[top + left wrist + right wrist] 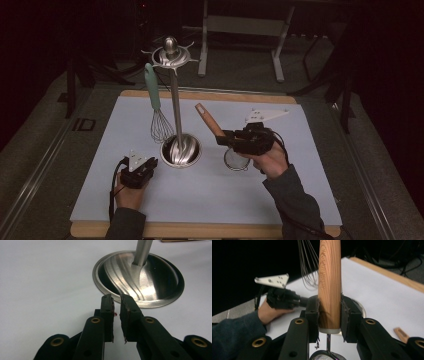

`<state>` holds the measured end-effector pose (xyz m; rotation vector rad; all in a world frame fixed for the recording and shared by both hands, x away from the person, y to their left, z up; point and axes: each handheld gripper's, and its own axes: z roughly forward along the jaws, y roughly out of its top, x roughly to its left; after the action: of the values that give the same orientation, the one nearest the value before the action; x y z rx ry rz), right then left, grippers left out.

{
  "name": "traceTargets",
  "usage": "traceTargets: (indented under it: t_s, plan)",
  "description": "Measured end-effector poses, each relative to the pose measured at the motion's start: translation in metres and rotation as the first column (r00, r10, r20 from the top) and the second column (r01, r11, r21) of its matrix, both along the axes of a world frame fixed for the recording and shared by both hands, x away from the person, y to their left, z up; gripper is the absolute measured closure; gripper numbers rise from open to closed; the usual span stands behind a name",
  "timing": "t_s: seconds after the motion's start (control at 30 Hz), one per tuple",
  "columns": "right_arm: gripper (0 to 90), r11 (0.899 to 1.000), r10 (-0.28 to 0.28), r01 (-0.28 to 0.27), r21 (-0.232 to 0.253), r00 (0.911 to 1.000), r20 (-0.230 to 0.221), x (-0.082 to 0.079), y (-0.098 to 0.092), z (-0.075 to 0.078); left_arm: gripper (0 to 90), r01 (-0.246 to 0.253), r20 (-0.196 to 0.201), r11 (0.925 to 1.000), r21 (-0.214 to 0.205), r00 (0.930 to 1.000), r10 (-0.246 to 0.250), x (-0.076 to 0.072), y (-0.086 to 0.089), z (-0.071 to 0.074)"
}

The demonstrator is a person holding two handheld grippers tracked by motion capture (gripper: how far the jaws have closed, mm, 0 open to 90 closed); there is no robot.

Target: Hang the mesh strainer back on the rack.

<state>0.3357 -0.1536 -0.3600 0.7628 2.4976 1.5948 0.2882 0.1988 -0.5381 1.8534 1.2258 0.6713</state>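
My right gripper [223, 138] is shut on the wooden handle [329, 277] of a small strainer and holds it off the table, handle up and to the left. Its mesh bowl [236, 160] hangs below my hand. A steel utensil stand [176, 110] rises from a round base [140, 277] at the middle of the white mat [100, 165]. From one of its top hooks hangs a whisk [161, 125] with a teal handle. My left gripper [116, 298] rests low just in front of the base, its jaws open by a narrow gap with nothing between them.
The mat lies on a wooden board [210, 230] whose edge shows in front and behind. A small wooden piece [401, 333] lies on the mat to the right of the strainer. Metal frame legs [277, 55] stand on the floor beyond the table.
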Motion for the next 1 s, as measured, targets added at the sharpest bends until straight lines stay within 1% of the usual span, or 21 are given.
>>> traceTargets:
  t_s: [0.1,0.23,0.4,0.6,0.73,0.8,0.93,1.0]
  plan:
    - [71.4,1.000,0.007,-0.008,0.021,0.9997,0.023,-0.001,0.001,0.008,81.1,0.001,-0.001,1.0000,0.000,1.0000,-0.001,0.000,0.000,0.000]
    - [71.4,0.999,0.025,-0.028,0.037,0.9978,0.061,-0.003,0.003,0.019,81.1,0.002,-0.001,1.0000,0.001,1.0000,-0.002,0.000,0.000,0.000]
    - [71.4,0.998,0.038,-0.043,0.053,0.9952,0.090,-0.003,0.005,0.030,81.2,0.002,-0.001,1.0000,0.000,1.0000,-0.002,0.000,0.000,0.000]
    - [71.4,0.995,0.041,-0.051,0.083,0.9920,0.119,-0.001,0.003,0.044,81.2,0.002,-0.002,1.0000,-0.001,1.0000,-0.002,0.000,0.000,0.000]
    - [71.4,0.989,0.040,-0.060,0.135,0.9885,0.146,-0.002,0.001,0.053,81.2,0.001,-0.003,1.0000,-0.001,1.0000,-0.001,0.000,0.000,0.000]
    - [71.4,0.986,0.045,-0.070,0.154,0.9864,0.158,-0.003,0.002,0.057,81.2,0.002,-0.002,1.0000,0.000,1.0000,-0.002,0.000,0.000,0.000]
    - [71.4,0.983,0.051,-0.081,0.162,0.9824,0.180,-0.005,0.007,0.065,81.2,0.002,-0.004,1.0000,0.000,1.0000,-0.002,0.000,0.000,0.000]
    - [71.4,0.981,0.052,-0.087,0.175,0.9797,0.193,-0.006,0.009,0.070,81.2,0.002,-0.003,1.0000,0.000,1.0000,-0.002,0.000,0.000,0.000]
